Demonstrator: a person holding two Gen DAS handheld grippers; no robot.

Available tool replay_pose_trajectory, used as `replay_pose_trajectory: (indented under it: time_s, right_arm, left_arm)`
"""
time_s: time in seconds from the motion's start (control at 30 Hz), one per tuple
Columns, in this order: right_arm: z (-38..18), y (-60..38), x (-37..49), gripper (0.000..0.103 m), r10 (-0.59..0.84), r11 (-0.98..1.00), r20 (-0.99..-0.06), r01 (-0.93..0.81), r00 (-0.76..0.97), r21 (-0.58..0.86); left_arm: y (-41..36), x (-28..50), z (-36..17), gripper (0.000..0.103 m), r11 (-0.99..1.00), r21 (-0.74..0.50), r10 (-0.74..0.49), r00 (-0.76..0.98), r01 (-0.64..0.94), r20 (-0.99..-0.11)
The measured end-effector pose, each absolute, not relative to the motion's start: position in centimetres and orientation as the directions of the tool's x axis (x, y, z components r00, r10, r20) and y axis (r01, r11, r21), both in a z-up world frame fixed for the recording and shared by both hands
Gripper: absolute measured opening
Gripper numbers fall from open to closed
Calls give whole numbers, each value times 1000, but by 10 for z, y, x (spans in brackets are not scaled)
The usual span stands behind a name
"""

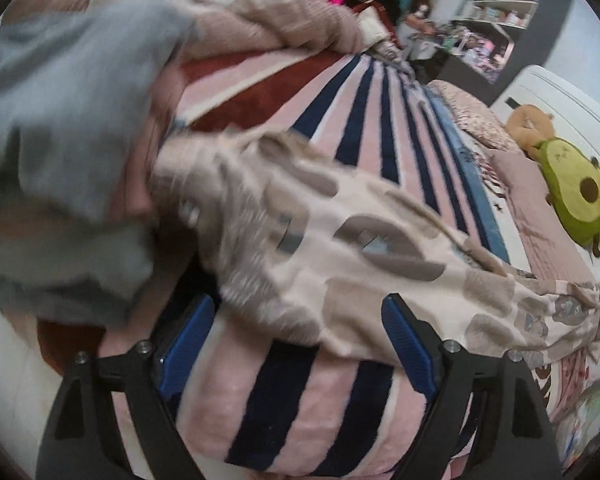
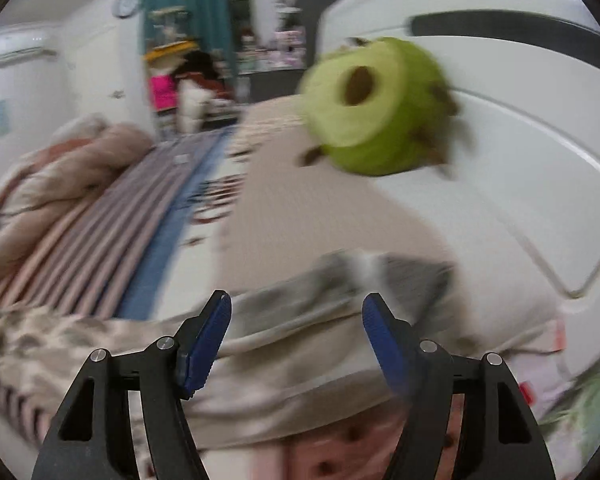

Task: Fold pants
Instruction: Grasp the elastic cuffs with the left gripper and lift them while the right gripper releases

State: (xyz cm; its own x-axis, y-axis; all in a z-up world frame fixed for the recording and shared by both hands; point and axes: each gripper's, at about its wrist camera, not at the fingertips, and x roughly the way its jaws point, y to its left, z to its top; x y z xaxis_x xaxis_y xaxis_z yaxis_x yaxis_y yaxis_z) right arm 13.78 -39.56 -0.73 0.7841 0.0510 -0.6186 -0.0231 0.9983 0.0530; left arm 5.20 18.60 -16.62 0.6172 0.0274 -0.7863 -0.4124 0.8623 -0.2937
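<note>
Pants (image 1: 340, 240): beige, brown-patterned, spread across the middle of the left wrist frame over a striped blanket (image 1: 300, 408) on the bed; lower left to centre in the right wrist frame. Left gripper (image 1: 298, 344): jaws wide, nothing between the pads. Right gripper (image 2: 296, 340): jaws apart, empty, above the pants. Avocado plush toy (image 2: 372, 108): upper right, blurred. Grey sleeve (image 1: 60, 140): left
</note>
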Motion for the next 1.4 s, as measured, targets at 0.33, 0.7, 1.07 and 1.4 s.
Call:
replay_pose_trajectory:
  time_s: [0.33, 0.7, 1.07, 1.4]
  right_arm:
    - [-43, -306, 111, 64, 243, 967, -662, -233, 709, 104]
    - [-56, -294, 91, 64, 271, 962, -675, -214, 686, 169]
    - [-48, -269, 59, 64, 390, 920, -662, -302, 640, 250]
    - [-73, -236, 51, 64, 474, 878, -683, -357, 556, 318]
  left_arm:
    - [210, 89, -198, 68, 789, -427, 18, 711, -443, -703]
    - [223, 120, -153, 6, 805, -367, 189, 788, -466, -586]
    - [287, 57, -52, 5, 797, -262, 396, 798, -545, -455]
    - [233, 67, -21, 5, 942, -106, 244, 866, -319, -437]
